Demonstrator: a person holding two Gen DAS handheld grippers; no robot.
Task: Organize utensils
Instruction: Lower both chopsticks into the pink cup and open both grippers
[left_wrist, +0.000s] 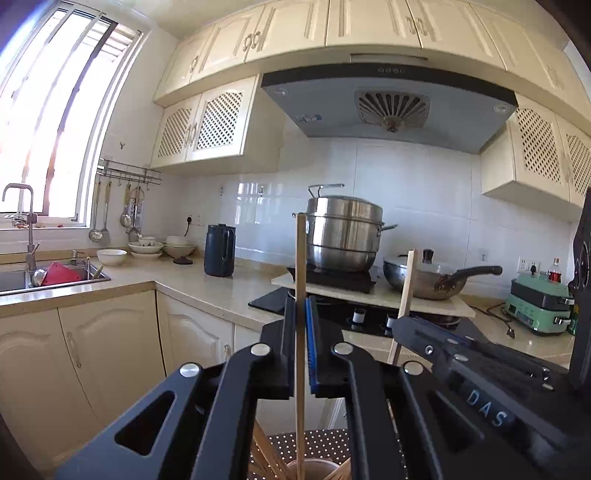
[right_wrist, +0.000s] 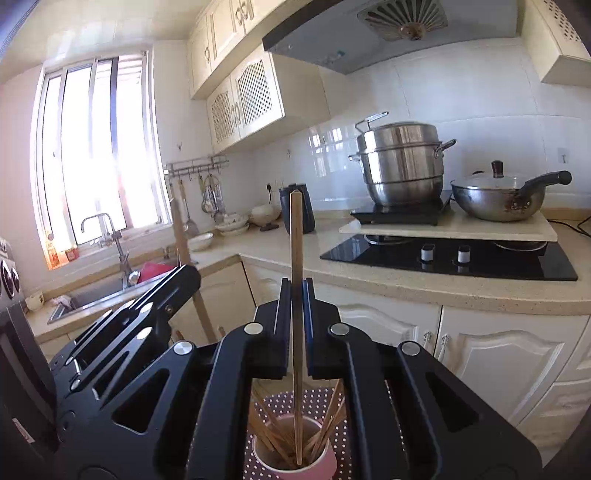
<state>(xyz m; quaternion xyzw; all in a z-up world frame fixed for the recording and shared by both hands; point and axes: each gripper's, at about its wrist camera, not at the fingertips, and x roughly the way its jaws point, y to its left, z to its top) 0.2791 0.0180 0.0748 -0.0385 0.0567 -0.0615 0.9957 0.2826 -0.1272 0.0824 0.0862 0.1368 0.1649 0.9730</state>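
**Desk:** What do your tongs hold?

**Operator:** My left gripper (left_wrist: 301, 314) is clamped on one upright wooden chopstick (left_wrist: 300, 266); my right gripper (right_wrist: 295, 295) pinches a second chopstick (right_wrist: 296, 258), also upright, its lower end down inside the pink cup (right_wrist: 325, 461).

**Desk:** And the cup?

**Operator:** It stands below both tongs on a dark mat with white dots (right_wrist: 317, 400), filled with more chopsticks (right_wrist: 269, 432) leaning every way.

**Desk:** The room beyond?

**Operator:** A cream kitchen. On the beige countertop (right_wrist: 369, 284) a black glass hob (right_wrist: 480, 262); above it a slab bearing a stacked steel steamer (right_wrist: 400, 162) and a lidded wok (right_wrist: 498, 199). Bowls (left_wrist: 147, 247) sit near the sink (left_wrist: 14, 280), under the window (left_wrist: 55, 122).
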